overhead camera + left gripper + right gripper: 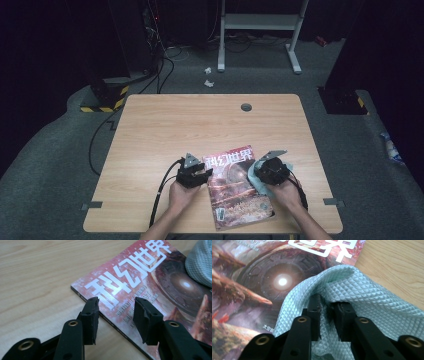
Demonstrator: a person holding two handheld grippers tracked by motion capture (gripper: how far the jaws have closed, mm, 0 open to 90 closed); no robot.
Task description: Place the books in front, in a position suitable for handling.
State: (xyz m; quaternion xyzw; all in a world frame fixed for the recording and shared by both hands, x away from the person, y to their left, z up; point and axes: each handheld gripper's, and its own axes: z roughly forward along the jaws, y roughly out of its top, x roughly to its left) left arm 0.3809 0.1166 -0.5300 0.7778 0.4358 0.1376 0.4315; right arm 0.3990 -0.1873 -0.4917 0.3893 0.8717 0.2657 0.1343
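Now right gripper (pixel 327 315) pinches cloth (pixel 362 305) over magazine's (pixel 235 185) right edge; left gripper (pixel 116 312) gapes astride its left edge.

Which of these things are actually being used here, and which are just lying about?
In use:
- magazine, on the table
- pale green cloth, pinched by the right gripper and resting on the cover
- left gripper, open over the magazine's spine edge

Lying about:
- crumpled paper scraps on the floor
- white stand behind the table
- loose cables
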